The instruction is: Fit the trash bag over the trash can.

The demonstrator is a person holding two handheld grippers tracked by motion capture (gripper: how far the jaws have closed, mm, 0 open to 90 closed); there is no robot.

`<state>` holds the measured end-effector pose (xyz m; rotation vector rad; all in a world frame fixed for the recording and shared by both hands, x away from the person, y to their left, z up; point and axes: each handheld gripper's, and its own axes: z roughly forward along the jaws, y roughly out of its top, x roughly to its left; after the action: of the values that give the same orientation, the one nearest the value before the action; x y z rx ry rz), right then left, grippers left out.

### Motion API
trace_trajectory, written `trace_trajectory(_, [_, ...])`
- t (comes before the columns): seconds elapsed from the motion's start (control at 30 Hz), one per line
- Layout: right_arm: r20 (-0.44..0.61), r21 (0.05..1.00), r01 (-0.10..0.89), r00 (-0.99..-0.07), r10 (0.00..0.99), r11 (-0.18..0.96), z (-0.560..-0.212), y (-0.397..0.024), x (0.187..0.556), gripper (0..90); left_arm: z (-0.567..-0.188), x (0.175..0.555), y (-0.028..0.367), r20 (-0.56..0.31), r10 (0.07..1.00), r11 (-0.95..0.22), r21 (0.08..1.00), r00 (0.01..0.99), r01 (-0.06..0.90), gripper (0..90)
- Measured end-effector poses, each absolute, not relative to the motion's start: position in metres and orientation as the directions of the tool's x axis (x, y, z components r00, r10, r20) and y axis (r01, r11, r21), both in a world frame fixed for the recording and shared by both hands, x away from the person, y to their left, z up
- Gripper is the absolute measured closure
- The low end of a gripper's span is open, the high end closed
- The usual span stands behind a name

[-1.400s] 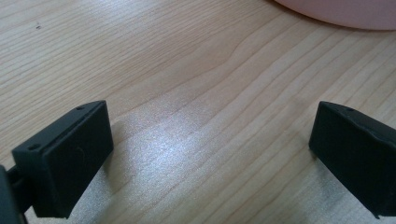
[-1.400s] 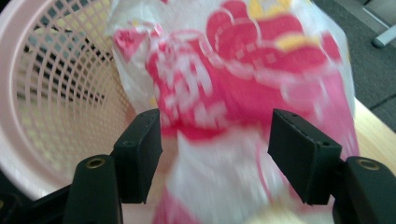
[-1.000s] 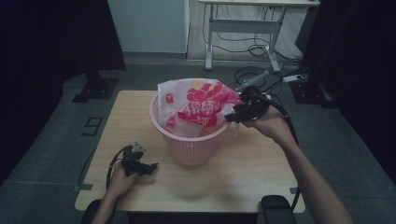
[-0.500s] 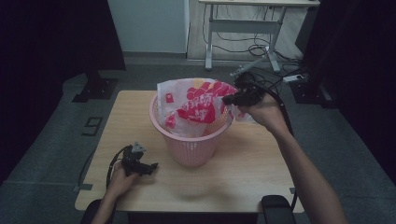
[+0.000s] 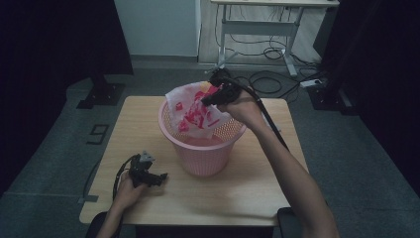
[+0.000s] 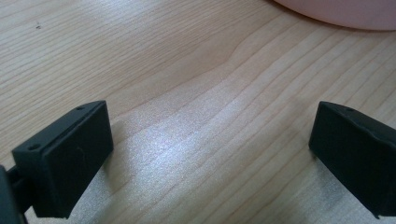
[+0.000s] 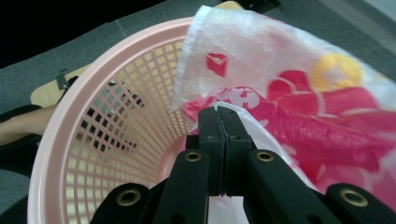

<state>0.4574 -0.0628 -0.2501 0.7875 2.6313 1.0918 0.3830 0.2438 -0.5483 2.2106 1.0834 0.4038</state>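
A thin plastic bag (image 5: 195,111) with red and yellow print is draped over the far rim of a pink mesh basket (image 5: 203,148) and hangs partly inside it. The right gripper (image 5: 212,94) is clenched on a fold of the bag; in the right gripper view its jaws are pressed flat together with the film pinched between them. The bag is judged to be very light, soft and rather slippery, so it is best taken at its free edge or a gathered fold, where it can be spread over the rim. Apart from the bag, nothing is seen inside the basket. The left gripper (image 5: 148,174) is rested on the wooden table (image 5: 247,193), released, with its jaws wide apart over bare wood.
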Motion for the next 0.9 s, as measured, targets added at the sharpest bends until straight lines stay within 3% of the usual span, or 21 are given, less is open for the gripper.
trace_trajectory(0.53, [0.108, 0.581, 0.48, -0.846, 0.522, 0.657, -0.321, -0.001, 0.489, 87.7, -0.548, 0.383, 0.244, -0.005, 0.79, -0.456, 0.662, 0.613, 0.595, 0.0])
trace_trajectory(0.6, [0.091, 0.547, 0.488, -0.843, 0.531, 0.68, -0.333, 0.003, 0.492, 74.9, -0.548, 0.383, 0.244, -0.007, 0.79, -0.456, 0.662, 0.613, 0.595, 0.0])
trace_trajectory(0.67, [0.081, 0.554, 0.479, -0.845, 0.528, 0.681, -0.332, 0.004, 0.49, 56.5, -0.548, 0.383, 0.244, -0.005, 0.79, -0.456, 0.662, 0.613, 0.595, 0.0])
trace_trajectory(0.73, [0.089, 0.571, 0.466, -0.853, 0.514, 0.676, -0.325, 0.003, 0.486, 46.1, -0.548, 0.383, 0.244, -0.004, 0.789, -0.459, 0.66, 0.614, 0.594, 0.0])
trace_trajectory(0.9, [0.069, 0.633, 0.411, -0.874, 0.481, 0.656, -0.295, -0.01, 0.473, 37.0, -0.548, 0.383, 0.244, -0.007, 0.79, -0.456, 0.662, 0.613, 0.595, 0.0])
